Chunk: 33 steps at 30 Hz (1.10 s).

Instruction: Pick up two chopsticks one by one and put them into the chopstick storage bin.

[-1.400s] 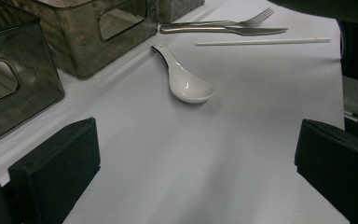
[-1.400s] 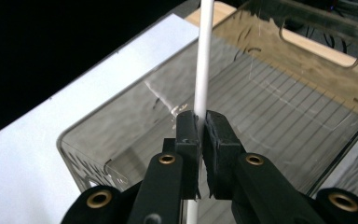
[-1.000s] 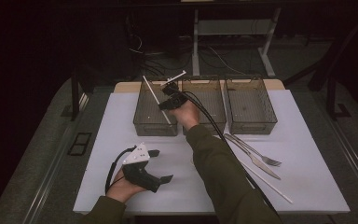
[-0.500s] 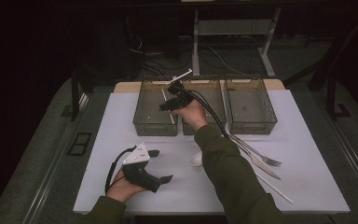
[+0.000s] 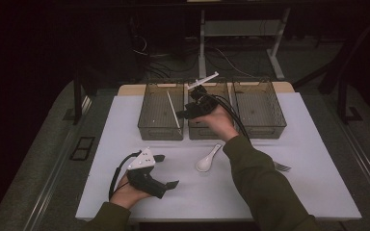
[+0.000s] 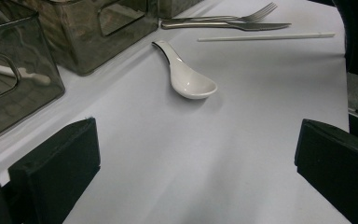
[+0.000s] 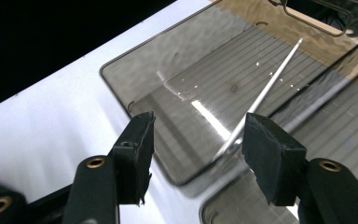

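right gripper (image 5: 185, 114) above left bin's (image 5: 149, 126) rim

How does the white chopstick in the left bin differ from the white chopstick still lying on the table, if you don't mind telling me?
The chopstick in the left bin lies inside the smoky clear left bin, slanting up so one end rests toward the rim; the chopstick on the table lies flat on the white table cover, beside the knife and fork. Both are thin, straight, white sticks.

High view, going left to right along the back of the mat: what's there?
Left bin holding a white chopstick → middle bin, the right gripper over it → right bin.
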{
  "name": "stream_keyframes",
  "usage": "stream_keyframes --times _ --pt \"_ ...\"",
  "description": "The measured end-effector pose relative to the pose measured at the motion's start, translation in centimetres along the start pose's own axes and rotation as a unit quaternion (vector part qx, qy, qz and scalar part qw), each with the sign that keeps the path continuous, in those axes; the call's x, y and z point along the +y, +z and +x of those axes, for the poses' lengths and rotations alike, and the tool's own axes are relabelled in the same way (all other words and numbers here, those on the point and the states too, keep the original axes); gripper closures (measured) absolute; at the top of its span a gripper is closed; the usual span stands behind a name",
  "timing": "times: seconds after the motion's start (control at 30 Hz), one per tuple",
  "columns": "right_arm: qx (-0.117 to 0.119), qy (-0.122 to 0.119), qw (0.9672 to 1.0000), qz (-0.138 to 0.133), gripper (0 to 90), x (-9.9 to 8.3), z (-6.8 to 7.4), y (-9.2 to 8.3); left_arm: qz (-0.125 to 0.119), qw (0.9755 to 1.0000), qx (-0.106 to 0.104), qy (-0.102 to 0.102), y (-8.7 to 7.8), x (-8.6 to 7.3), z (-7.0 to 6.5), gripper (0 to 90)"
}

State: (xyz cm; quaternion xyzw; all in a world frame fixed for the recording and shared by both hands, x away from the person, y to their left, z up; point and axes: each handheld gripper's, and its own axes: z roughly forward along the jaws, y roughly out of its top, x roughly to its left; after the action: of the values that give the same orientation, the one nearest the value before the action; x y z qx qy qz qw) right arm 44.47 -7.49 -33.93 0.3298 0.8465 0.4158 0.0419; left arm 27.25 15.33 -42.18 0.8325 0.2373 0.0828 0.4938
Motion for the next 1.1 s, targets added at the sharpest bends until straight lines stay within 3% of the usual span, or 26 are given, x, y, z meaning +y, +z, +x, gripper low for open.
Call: stream_keyframes --times 0.67,1.1 --pt "0.01 -0.018 0.9996 -0.021 41.4 -4.9 -0.3 -6.6 0.004 1.0 -0.002 -0.004 0.1 -0.1 0.1 0.0" --pt "0.003 -0.016 0.9993 -0.032 40.8 -9.6 -1.0 -10.1 0.004 1.0 0.0 -0.006 0.1 -0.2 0.2 0.0"
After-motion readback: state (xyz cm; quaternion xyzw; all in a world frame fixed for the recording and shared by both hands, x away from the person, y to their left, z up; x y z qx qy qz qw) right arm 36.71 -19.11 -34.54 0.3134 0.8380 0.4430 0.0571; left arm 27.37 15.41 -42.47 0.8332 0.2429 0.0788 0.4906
